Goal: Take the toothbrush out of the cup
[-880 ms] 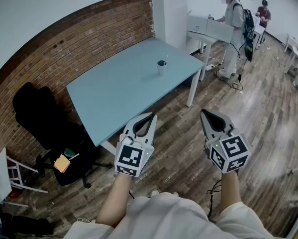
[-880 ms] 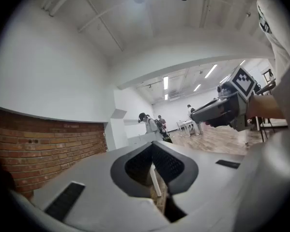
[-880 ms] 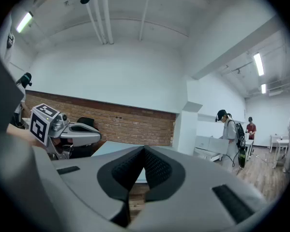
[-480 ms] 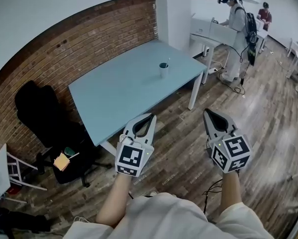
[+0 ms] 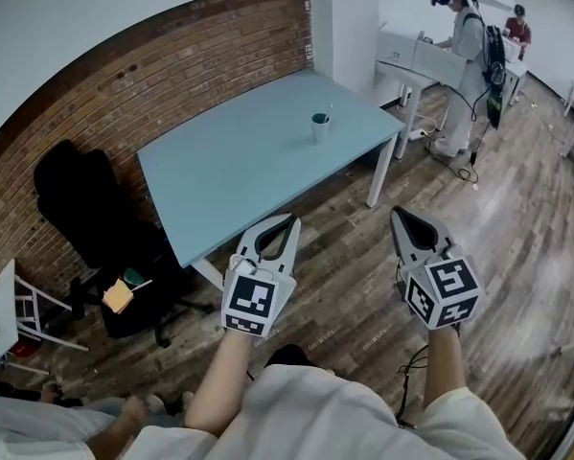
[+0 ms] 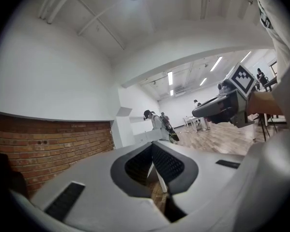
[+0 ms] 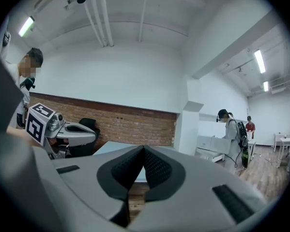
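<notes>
Holding my left claw (image 5: 290,222) and right claw (image 5: 400,216) closed on nothing at lower centre, since I judge them too far off, I face the toothbrush (image 5: 328,112) standing in the cup (image 5: 320,128) on the tabletop (image 5: 229,175), upper centre.

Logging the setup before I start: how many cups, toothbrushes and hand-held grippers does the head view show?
cup: 1
toothbrush, standing in the cup: 1
hand-held gripper: 2, the left hand-held gripper and the right hand-held gripper
total: 4
</notes>
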